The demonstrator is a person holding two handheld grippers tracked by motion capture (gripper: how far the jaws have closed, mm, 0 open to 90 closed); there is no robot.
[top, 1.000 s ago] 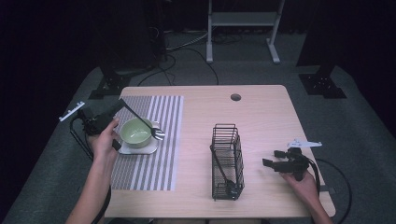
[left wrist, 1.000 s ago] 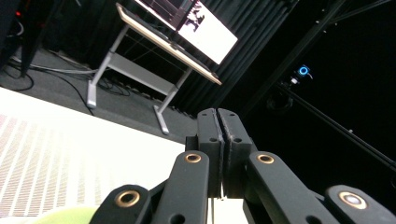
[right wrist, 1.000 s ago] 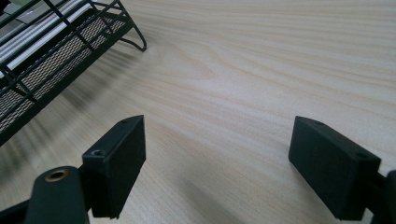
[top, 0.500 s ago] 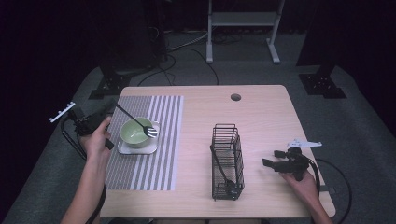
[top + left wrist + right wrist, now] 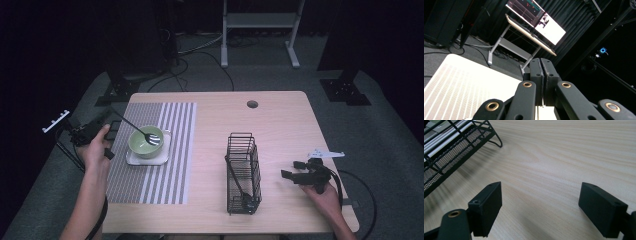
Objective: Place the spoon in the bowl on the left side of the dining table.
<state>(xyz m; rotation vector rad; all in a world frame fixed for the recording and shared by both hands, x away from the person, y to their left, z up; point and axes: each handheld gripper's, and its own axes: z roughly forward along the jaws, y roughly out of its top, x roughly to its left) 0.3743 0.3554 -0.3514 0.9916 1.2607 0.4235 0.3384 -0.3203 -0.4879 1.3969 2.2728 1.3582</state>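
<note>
A pale green bowl (image 5: 141,145) stands on a white square plate (image 5: 136,161) on the striped placemat (image 5: 150,180). My left gripper (image 5: 108,117) (image 5: 540,60) is at the table's left edge, tilted upward, its jaws pressed together. In the high view a thin dark-handled fork (image 5: 131,125) runs from its jaw tips to over the bowl, its metal head above the bowl's right side. My right gripper (image 5: 292,169) (image 5: 541,192) rests low over the bare wood at the front right. It is open and holds nothing.
A black wire basket (image 5: 243,165) (image 5: 451,147) stands at the middle front of the table (image 5: 280,125), with a dark utensil (image 5: 235,176) leaning inside. It is just left of my right gripper. A cable hole (image 5: 252,104) lies near the far edge. Stands and cables are on the floor beyond.
My left hand has drawn leftward with the fork, so the fork's head has shifted from the bowl's right rim to over the bowl. The right gripper has kept still.
</note>
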